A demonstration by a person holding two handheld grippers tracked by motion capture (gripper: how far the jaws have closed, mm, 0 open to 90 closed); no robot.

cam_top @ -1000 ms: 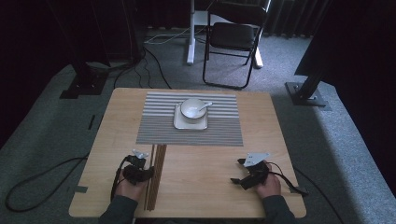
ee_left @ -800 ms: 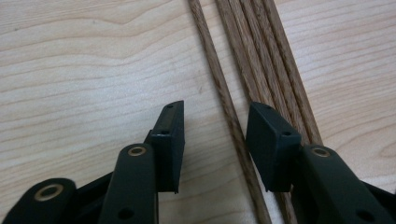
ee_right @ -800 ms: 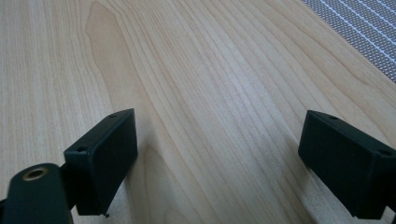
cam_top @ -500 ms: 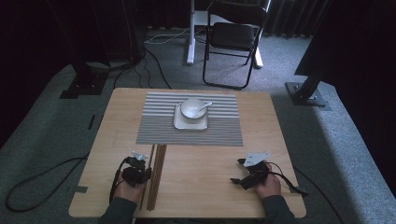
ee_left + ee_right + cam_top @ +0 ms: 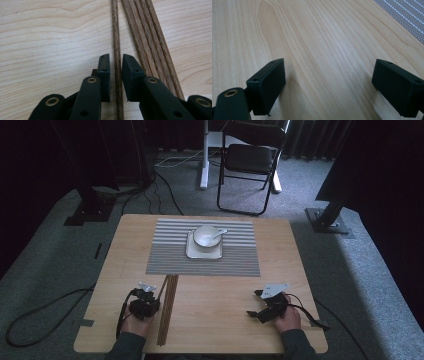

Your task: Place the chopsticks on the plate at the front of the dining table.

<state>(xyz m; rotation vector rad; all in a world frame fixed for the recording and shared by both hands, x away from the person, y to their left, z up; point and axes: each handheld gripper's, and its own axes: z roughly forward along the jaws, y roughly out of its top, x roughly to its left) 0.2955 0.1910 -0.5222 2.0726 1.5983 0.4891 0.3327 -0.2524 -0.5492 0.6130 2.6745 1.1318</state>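
While the left gripper, jaws just closing, pinches one chopstick near the table's front edge, lift it level; the right gripper gapes empty.

The chopstick between the left hand-held gripper jaws runs past both picture edges.

No lettering, label, brand mark, number or sign can be read anywhere in these views. The wooden tabletop, the striped placemat, the chopsticks and the black hand-held grippers carry no legible markings at all.
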